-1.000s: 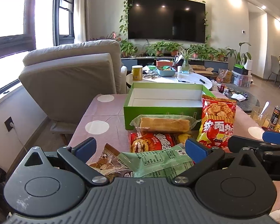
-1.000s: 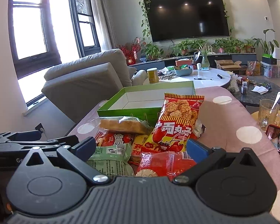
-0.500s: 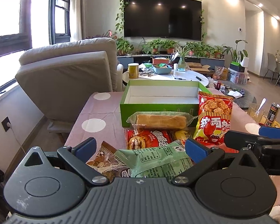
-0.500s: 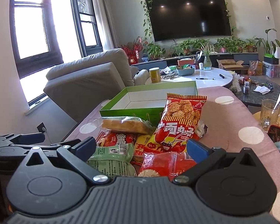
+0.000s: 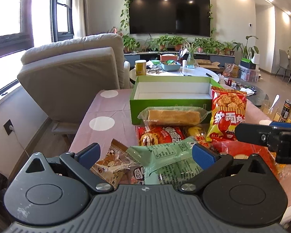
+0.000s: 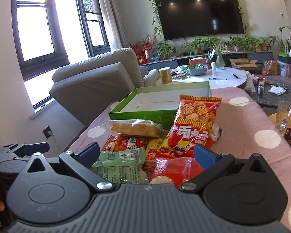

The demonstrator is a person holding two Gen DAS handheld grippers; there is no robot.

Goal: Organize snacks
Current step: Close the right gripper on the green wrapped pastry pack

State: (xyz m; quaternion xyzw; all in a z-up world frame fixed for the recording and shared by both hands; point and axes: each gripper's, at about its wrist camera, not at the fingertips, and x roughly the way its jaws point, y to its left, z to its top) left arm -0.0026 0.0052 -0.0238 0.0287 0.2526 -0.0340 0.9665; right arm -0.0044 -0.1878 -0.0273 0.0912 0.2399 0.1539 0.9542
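A pile of snack packets lies on the pink dotted tablecloth (image 5: 110,112) in front of an open, empty green box (image 5: 172,95) (image 6: 157,104). A tall red crab-print bag (image 5: 228,114) (image 6: 194,124) leans upright by the box. A wrapped bread loaf (image 5: 173,116) (image 6: 135,129) lies against the box front. My left gripper (image 5: 145,154) is open over a green packet (image 5: 170,159) and a brown nut packet (image 5: 114,161). My right gripper (image 6: 145,153) is open over a red cracker packet (image 6: 176,169) and the green packet (image 6: 120,164).
A grey sofa (image 5: 71,77) stands left of the table. A white round table (image 5: 176,71) with clutter is behind the box. A glass with a spoon (image 6: 287,114) and a can (image 5: 287,107) stand at the right. The other gripper shows at each view's edge.
Both grippers stay open and nearly in place; the views shifted slightly, the left one drifting a little left and the right one tilting.
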